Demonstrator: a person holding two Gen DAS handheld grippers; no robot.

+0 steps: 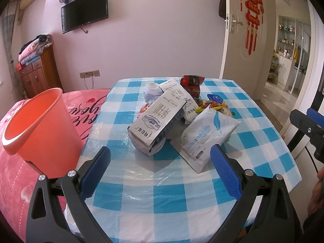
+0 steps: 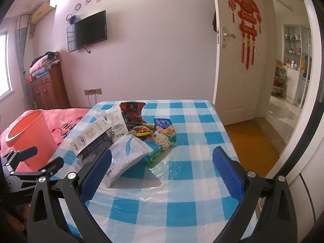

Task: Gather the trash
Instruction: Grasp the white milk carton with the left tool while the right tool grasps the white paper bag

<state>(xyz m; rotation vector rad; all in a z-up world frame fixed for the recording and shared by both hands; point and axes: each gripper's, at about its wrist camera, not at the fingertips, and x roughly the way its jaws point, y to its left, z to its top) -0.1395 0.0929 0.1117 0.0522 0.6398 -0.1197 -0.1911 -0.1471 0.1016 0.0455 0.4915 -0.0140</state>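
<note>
Room: a bedroom with a wall-mounted TV point(image 1: 84, 10), a wooden cabinet point(image 1: 38, 75) and an open door point(image 2: 237, 60) hung with a red ornament point(image 2: 246, 18).
Surface: a table under a blue-and-white checked cloth point(image 1: 172, 192), beside a bed with a pink cover point(image 1: 12, 182).
Left claw point(image 1: 160, 162): spread wide, empty, hovering over the near part of the surface, pointing at the trash pile.
Right claw point(image 2: 162, 164): spread wide, empty; its left finger overlaps the white pouch in view, contact unclear.
Trash: a milk carton point(image 1: 156, 117) lying on its side, a white pouch point(image 1: 206, 135) propped just beside it, a dark red snack bag point(image 1: 191, 85) and colourful wrappers point(image 2: 162, 137) behind, all heaped mid-surface.
Bin: an orange bucket point(image 1: 40, 129) on the bed, left of the surface, tilted, apart from the pile.
</note>
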